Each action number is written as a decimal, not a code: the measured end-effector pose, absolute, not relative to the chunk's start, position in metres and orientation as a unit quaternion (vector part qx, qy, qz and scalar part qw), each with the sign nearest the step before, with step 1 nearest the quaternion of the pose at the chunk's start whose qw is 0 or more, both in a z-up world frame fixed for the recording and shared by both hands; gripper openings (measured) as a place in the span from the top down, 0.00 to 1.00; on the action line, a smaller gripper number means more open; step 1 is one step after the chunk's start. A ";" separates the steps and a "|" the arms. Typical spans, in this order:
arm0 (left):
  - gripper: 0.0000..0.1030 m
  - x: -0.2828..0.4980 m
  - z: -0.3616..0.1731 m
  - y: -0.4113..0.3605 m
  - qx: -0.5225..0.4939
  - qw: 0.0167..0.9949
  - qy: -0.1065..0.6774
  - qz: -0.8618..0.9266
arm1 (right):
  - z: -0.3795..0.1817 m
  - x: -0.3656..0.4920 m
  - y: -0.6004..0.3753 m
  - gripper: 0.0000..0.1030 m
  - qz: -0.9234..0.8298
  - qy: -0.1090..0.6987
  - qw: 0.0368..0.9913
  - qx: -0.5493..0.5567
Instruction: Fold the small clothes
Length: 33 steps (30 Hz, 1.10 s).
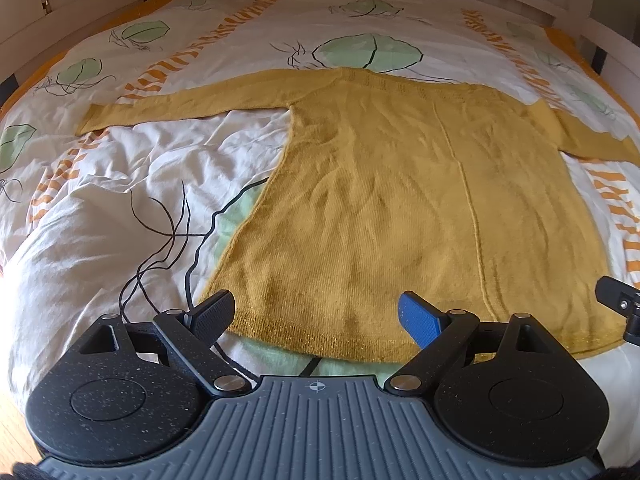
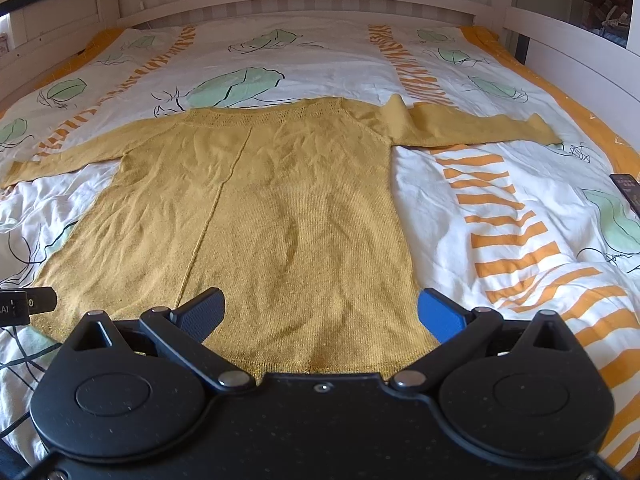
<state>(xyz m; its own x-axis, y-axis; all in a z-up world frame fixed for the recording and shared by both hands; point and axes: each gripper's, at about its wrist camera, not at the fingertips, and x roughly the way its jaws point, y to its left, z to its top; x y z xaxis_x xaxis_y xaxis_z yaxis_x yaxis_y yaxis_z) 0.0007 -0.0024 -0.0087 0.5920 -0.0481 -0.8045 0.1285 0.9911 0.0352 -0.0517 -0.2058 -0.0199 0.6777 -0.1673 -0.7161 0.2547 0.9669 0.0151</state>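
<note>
A mustard-yellow knit sweater lies flat on the bed, hem toward me, both sleeves spread out sideways; it also shows in the right wrist view. My left gripper is open and empty, hovering over the hem's left part. My right gripper is open and empty, over the hem's right part. A vertical seam runs down the sweater. The right sleeve has a small raised fold near the shoulder.
The bed has a white duvet with orange stripes and green leaf prints, rumpled at the left. A white bed frame rings it. A dark remote-like object lies at the right edge. Part of the other gripper shows at the right.
</note>
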 end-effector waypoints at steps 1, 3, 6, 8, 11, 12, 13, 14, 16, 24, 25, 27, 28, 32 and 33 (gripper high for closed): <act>0.13 0.001 -0.009 -0.002 0.045 0.891 0.450 -0.050 | -0.020 -0.051 -0.206 0.01 -0.115 0.385 0.914 0.055; 0.13 0.001 -0.011 -0.002 0.045 0.890 0.451 -0.049 | -0.021 -0.048 -0.205 0.01 -0.116 0.388 0.913 0.053; 0.13 0.002 -0.012 -0.001 0.046 0.890 0.452 -0.049 | -0.022 -0.044 -0.204 0.01 -0.115 0.395 0.910 0.051; 0.13 0.003 -0.013 -0.001 0.044 0.889 0.454 -0.049 | -0.022 -0.042 -0.203 0.01 -0.116 0.402 0.907 0.047; 0.13 0.002 -0.014 0.000 0.046 0.888 0.455 -0.049 | -0.022 -0.039 -0.201 0.01 -0.118 0.407 0.905 0.043; 0.13 0.003 -0.014 0.000 0.046 0.888 0.455 -0.048 | -0.022 -0.039 -0.201 0.01 -0.118 0.407 0.905 0.043; 0.13 0.003 -0.014 0.001 0.046 0.888 0.455 -0.048 | -0.022 -0.039 -0.201 0.01 -0.119 0.407 0.904 0.044; 0.13 0.003 -0.014 0.001 0.046 0.888 0.455 -0.048 | -0.022 -0.039 -0.201 0.01 -0.119 0.408 0.904 0.045; 0.13 0.003 -0.014 0.001 0.045 0.888 0.455 -0.047 | -0.023 -0.038 -0.201 0.01 -0.120 0.409 0.903 0.045; 0.13 0.004 -0.016 0.003 0.044 0.887 0.458 -0.048 | -0.023 -0.036 -0.200 0.01 -0.120 0.412 0.902 0.044; 0.13 0.004 -0.016 0.002 0.045 0.887 0.458 -0.048 | -0.023 -0.035 -0.200 0.01 -0.120 0.413 0.902 0.045; 0.13 0.004 -0.016 0.002 0.044 0.887 0.458 -0.048 | -0.024 -0.035 -0.200 0.01 -0.119 0.413 0.902 0.045; 0.13 0.004 -0.017 0.002 0.045 0.886 0.458 -0.048 | -0.024 -0.035 -0.200 0.01 -0.119 0.413 0.902 0.045; 0.13 0.006 -0.018 0.002 0.044 0.885 0.461 -0.048 | -0.026 -0.033 -0.199 0.01 -0.119 0.416 0.900 0.046; 0.13 0.006 -0.019 0.002 0.043 0.885 0.462 -0.047 | -0.026 -0.033 -0.199 0.01 -0.118 0.417 0.900 0.046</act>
